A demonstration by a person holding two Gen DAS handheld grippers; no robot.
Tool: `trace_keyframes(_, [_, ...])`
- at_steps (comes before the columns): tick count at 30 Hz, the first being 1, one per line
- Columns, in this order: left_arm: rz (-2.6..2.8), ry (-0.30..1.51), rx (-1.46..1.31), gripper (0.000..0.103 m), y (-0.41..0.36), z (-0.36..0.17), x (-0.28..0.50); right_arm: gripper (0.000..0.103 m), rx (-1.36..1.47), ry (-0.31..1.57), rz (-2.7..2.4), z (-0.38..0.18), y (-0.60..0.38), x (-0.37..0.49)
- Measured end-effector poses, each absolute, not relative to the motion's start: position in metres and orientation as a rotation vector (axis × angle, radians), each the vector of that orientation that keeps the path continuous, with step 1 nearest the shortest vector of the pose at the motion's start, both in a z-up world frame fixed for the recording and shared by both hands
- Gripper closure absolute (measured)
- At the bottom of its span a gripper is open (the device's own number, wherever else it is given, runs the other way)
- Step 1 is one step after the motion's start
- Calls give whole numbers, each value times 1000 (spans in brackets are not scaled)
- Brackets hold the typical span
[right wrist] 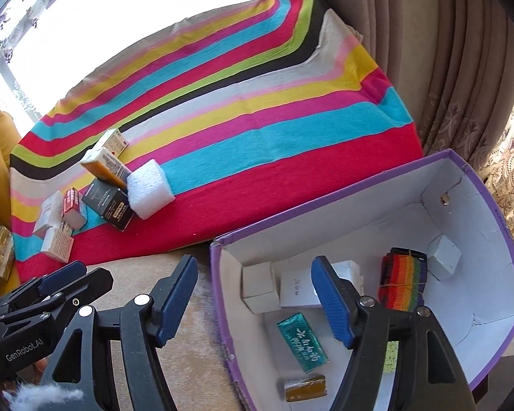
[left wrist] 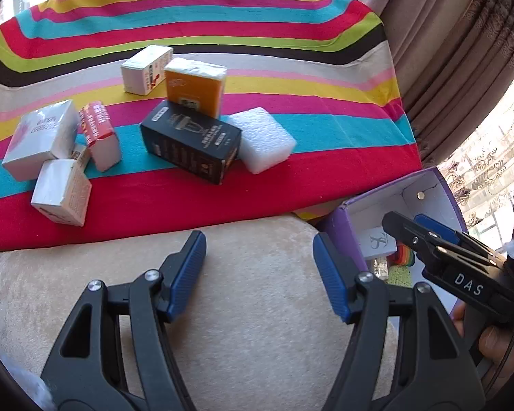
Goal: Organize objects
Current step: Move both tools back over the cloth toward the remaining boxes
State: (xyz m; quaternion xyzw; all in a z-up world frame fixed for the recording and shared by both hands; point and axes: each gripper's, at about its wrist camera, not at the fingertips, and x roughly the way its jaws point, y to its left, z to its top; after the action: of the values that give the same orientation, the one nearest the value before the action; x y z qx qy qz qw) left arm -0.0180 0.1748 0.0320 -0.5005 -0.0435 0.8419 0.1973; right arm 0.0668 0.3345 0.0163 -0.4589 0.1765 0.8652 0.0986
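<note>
Both hand-held grippers, left (left wrist: 258, 270) and right (right wrist: 253, 296), empty with jaws apart; risk: black box (left wrist: 190, 142), well left of the purple bin (right wrist: 359, 274), leans between orange box (left wrist: 195, 85) and foam block (left wrist: 262, 138), so grabbing it may topple them.

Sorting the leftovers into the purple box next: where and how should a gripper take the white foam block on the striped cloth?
Grip the white foam block across its two short side faces, coming down from above. It lies flat on the striped cloth, but one side sits tight against the black carton, so the right and near sides are the free ones. Probably squeeze lightly; foam dents.
</note>
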Motion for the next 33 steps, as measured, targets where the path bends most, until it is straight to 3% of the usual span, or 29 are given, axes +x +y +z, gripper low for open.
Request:
trace_keyframes(14, [2512,-359,-1446,34,72,26,-27,31,-1477,399,2649,13,265,36])
trace_keyframes(20, [2608,-473,-1449,18,31,27,-37,31,-1498,364,2677,13,246,24])
trace_keyframes(27, [2703,-413,-1423,9,4,32,-66,19,-1465,357,2720,19,228,9])
trace_keyframes(33, [2701,-329,-1436,5,-1,29,-93,17,-1411,374,2749,26,219,-10])
